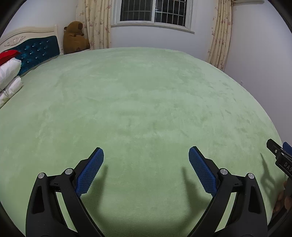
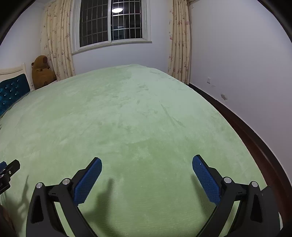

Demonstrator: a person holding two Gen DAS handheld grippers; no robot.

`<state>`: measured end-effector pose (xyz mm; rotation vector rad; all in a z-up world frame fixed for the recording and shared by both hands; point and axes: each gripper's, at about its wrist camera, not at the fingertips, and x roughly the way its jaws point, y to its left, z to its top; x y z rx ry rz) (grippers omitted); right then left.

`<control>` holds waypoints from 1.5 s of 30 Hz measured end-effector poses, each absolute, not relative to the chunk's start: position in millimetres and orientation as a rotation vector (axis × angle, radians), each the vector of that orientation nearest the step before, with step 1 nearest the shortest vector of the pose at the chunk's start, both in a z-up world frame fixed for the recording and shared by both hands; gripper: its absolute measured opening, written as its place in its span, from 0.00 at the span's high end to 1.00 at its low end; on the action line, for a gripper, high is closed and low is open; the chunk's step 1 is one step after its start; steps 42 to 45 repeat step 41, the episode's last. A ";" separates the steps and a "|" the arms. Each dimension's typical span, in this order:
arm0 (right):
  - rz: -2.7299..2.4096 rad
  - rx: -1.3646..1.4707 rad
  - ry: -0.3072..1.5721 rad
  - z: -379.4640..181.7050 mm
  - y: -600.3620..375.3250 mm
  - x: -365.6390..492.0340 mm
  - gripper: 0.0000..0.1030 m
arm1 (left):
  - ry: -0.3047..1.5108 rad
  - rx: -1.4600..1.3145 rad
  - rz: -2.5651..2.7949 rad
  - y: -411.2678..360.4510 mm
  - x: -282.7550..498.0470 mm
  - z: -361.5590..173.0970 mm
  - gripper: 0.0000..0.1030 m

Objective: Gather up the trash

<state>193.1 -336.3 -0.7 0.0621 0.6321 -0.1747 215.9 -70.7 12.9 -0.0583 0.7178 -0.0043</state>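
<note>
I see no trash in either view. My left gripper (image 1: 146,155) is open and empty, low over the green bed cover (image 1: 146,102). My right gripper (image 2: 147,163) is open and empty too, low over the same cover (image 2: 138,118). Part of the right gripper shows at the right edge of the left wrist view (image 1: 280,156). Part of the left gripper shows at the left edge of the right wrist view (image 2: 8,173). The blue pads (image 1: 90,172) of both grippers stand wide apart.
A brown plush toy (image 1: 74,38) sits in the far left corner by the teal headboard (image 1: 39,49). White pillows (image 1: 9,78) lie at the left. A window (image 1: 153,12) with curtains is behind the bed. A dark skirting board (image 2: 246,131) runs along the right wall.
</note>
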 end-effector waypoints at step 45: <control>-0.187 0.047 0.650 -5.2 -332.7 197.4 0.05 | 0.736 -0.083 -0.047 -69.9 219.3 5.4 0.09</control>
